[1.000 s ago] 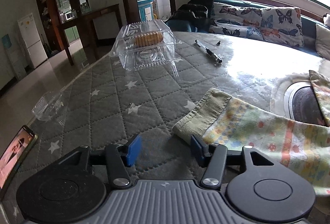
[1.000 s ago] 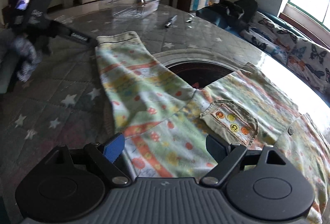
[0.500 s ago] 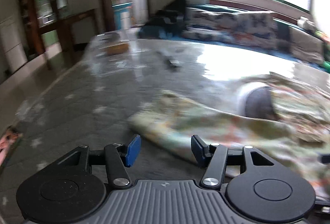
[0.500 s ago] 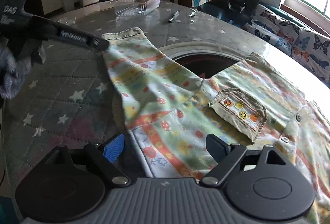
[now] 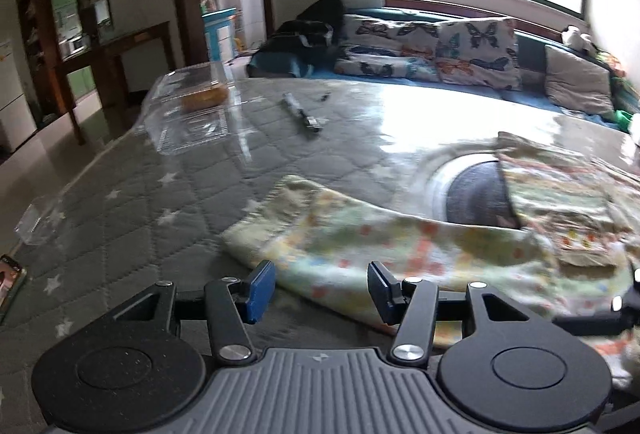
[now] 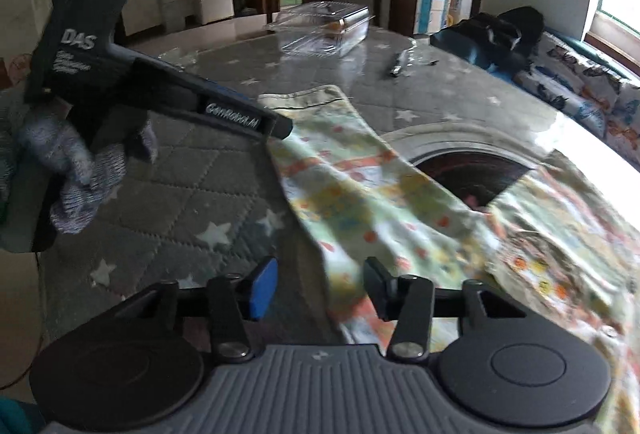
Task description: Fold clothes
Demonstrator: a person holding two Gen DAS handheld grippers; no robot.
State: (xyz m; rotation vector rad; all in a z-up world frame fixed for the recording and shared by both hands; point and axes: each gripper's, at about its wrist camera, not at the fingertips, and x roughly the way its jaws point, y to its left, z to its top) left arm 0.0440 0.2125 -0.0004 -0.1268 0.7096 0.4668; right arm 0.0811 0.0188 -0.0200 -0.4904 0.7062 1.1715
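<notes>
Garment (image 5: 400,246): small printed top, pale green and yellow with orange motifs, spread flat on grey star-quilted table cover (image 5: 132,202). One sleeve extended toward the left side, ribbed cuff (image 6: 308,96) at its end; body and patch pocket (image 5: 580,246) toward the right, partly over a dark round opening (image 5: 476,198) in the table. Details blurred.

Left gripper (image 5: 320,288): jaws apart, nothing between them. Blue pads low over the near edge of the sleeve; sleeve fabric directly ahead of and between the fingers, contact not discernible. In the right wrist view, same tool (image 6: 276,126) with tip at the sleeve's left edge just below the cuff, held by a gloved hand (image 6: 76,166).

Right gripper (image 6: 316,288): jaws apart, holding nothing. Lower edge of sleeve and body passing between and beyond the fingers, nearer the right-hand finger; touching or not, cannot tell.

Also on table: clear plastic clamshell box (image 5: 192,114) with an orange-brown item inside, far left; pen (image 5: 300,112) and small dark cap (image 5: 324,97) beyond the garment; small clear tub (image 5: 38,222) and phone (image 5: 10,284) at the left edge.
</notes>
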